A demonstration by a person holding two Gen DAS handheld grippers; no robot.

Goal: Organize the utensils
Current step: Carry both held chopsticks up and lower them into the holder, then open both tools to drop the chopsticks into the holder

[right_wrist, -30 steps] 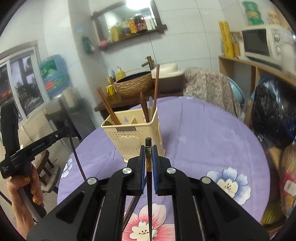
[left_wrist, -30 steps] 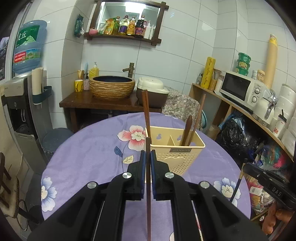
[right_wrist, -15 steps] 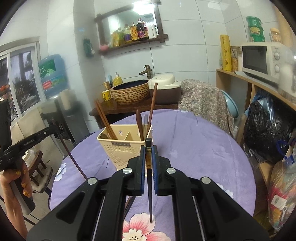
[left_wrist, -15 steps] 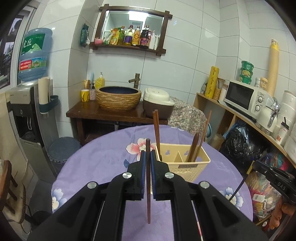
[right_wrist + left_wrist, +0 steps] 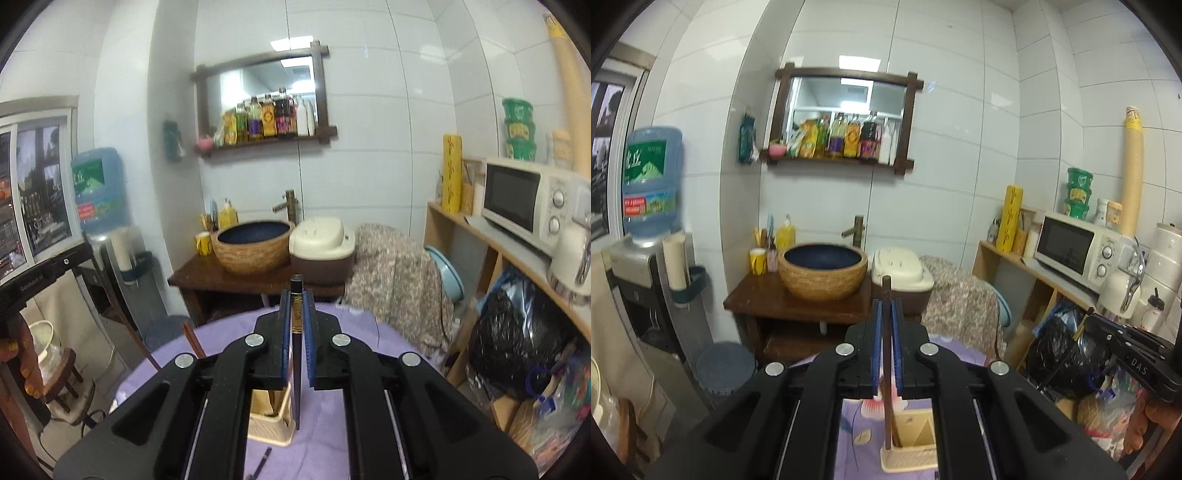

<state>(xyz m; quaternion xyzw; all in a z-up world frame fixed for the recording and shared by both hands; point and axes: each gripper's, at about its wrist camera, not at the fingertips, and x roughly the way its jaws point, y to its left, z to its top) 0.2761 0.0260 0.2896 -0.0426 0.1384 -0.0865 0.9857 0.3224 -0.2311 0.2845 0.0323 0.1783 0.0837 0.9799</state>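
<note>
White-tiled walls rise behind the purple tablecloth (image 5: 332,435), where the cream utensil holder (image 5: 911,443) stands. Above that holder, the left gripper (image 5: 886,354) pinches a brown chopstick (image 5: 886,369) upright; the right gripper (image 5: 296,343) clamps a dark chopstick (image 5: 296,369) just beside it.

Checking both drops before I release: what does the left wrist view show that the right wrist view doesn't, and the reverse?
Left wrist only: the left gripper shut on a brown chopstick, its tip at the holder's left edge; the flower print on the cloth.

Right wrist only: the right gripper shut on a dark chopstick, its tip hanging just right of the holder; a loose dark stick lying on the cloth; brown sticks left of the gripper.

Both: the cream holder, purple cloth, basin, microwave.
</note>
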